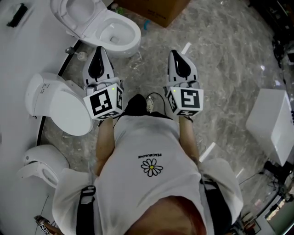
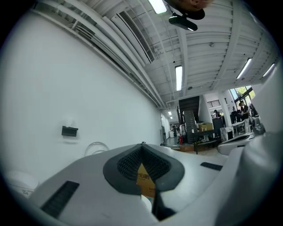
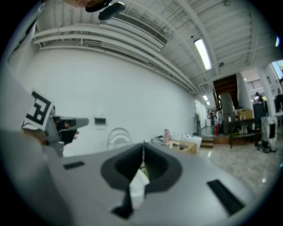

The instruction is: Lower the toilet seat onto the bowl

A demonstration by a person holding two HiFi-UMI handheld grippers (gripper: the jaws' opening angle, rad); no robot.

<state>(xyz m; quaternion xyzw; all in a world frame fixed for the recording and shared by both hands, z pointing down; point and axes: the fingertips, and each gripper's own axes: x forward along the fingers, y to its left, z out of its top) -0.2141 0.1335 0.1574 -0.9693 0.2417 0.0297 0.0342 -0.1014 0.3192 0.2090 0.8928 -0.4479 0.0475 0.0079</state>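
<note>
A white toilet stands against the left wall at the top of the head view, its bowl (image 1: 120, 37) open and its seat and lid (image 1: 76, 13) raised. My left gripper (image 1: 98, 48) is shut and empty, its tip just short of the bowl's near side. The right gripper (image 1: 175, 52), also shut and empty, is held over the marble floor to the right of the bowl. The raised seat (image 2: 94, 148) shows beyond the closed jaws in the left gripper view, and the same seat (image 3: 118, 136) appears in the right gripper view.
A second toilet (image 1: 62, 104) with its lid down sits close by my left gripper, and a third toilet (image 1: 40, 166) further back. A cardboard box (image 1: 156, 10) lies beyond the bowl. A white cabinet (image 1: 272, 123) stands at the right. A small black box (image 2: 69, 130) hangs on the wall.
</note>
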